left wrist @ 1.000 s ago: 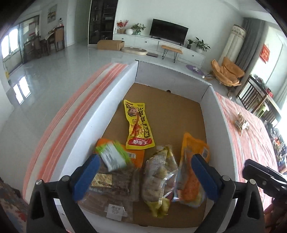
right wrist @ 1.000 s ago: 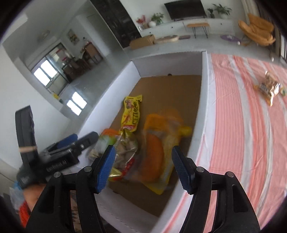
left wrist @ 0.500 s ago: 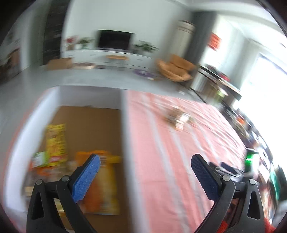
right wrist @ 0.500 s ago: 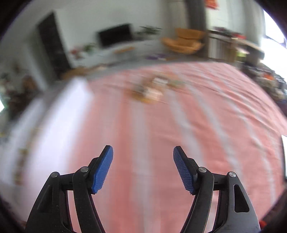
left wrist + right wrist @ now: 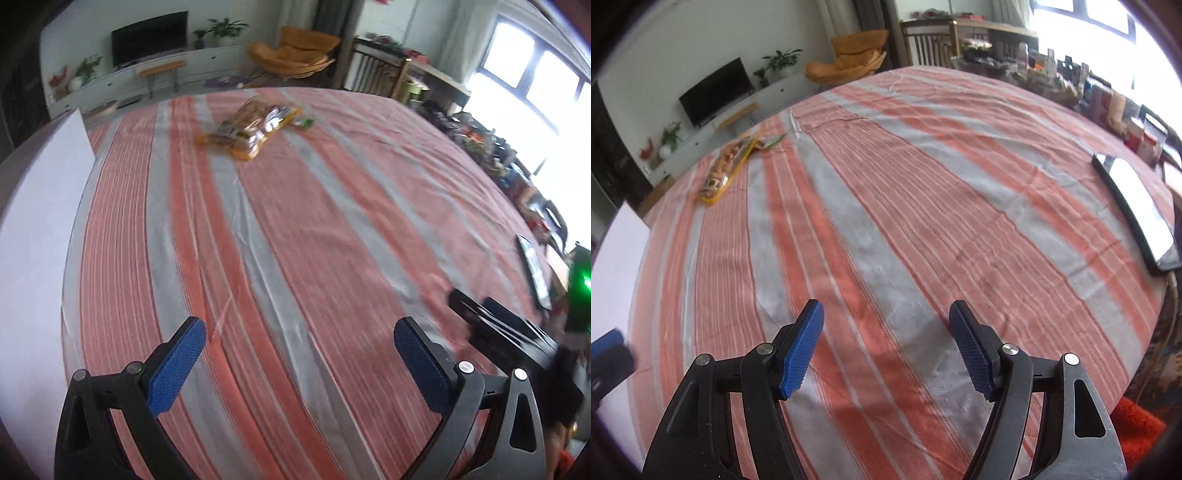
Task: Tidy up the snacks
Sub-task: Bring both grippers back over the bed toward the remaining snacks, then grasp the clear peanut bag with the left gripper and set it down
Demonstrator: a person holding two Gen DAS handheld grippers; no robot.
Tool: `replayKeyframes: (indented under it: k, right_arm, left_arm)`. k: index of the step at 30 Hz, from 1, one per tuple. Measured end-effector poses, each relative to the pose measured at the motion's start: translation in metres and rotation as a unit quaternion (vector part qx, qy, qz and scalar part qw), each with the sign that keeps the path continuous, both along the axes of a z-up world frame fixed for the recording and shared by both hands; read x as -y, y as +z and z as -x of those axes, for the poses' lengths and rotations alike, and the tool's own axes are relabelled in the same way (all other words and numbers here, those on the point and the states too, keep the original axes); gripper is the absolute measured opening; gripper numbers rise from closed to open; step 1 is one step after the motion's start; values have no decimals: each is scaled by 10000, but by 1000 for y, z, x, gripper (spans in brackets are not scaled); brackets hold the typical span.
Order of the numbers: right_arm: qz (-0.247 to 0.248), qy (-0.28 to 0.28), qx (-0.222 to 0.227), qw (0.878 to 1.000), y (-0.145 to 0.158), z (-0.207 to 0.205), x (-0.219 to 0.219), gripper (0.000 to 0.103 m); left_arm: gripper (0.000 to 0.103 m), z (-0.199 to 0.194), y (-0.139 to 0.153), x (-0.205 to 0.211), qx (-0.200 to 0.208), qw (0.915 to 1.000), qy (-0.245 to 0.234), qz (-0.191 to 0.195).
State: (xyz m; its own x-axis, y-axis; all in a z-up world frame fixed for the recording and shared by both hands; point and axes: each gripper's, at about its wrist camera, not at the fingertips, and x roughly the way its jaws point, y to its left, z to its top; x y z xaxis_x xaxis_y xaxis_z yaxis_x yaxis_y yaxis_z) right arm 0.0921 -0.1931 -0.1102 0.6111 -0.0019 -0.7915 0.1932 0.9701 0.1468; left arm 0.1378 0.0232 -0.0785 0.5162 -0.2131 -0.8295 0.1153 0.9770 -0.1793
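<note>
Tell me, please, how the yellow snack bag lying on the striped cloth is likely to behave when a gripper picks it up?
The yellow snack bag lies flat and looks like thin, glossy film, so it will probably sag and may slip in the open left gripper. The pieces visible through it look like dry biscuits, likely light and crushable. It should slide, not roll, on the striped cloth.

- My left wrist view looks low across the striped tablecloth (image 5: 295, 240), the snack bag (image 5: 251, 127) far off at upper centre.
- My right wrist view faces likewise; same bag (image 5: 729, 166) at upper left.
</note>
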Motion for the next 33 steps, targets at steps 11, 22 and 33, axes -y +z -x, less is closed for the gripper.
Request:
replayKeyframes:
  k: [11,22,33]
  right_arm:
    - [357,-199,-14,9992,-3,-9,-2,75]
    - [741,-31,-111,9972,-8,-13,-14,87]
    - [744,-24,-112,9972,-7,-13,-14,87]
  left_arm:
    - [103,-10,-47,9,346,9962,-90,-798]
    - [103,-35,-41,8,-163,9960,-311,-821]
    - [103,-224,5,-18,-212,9948,-502,-855]
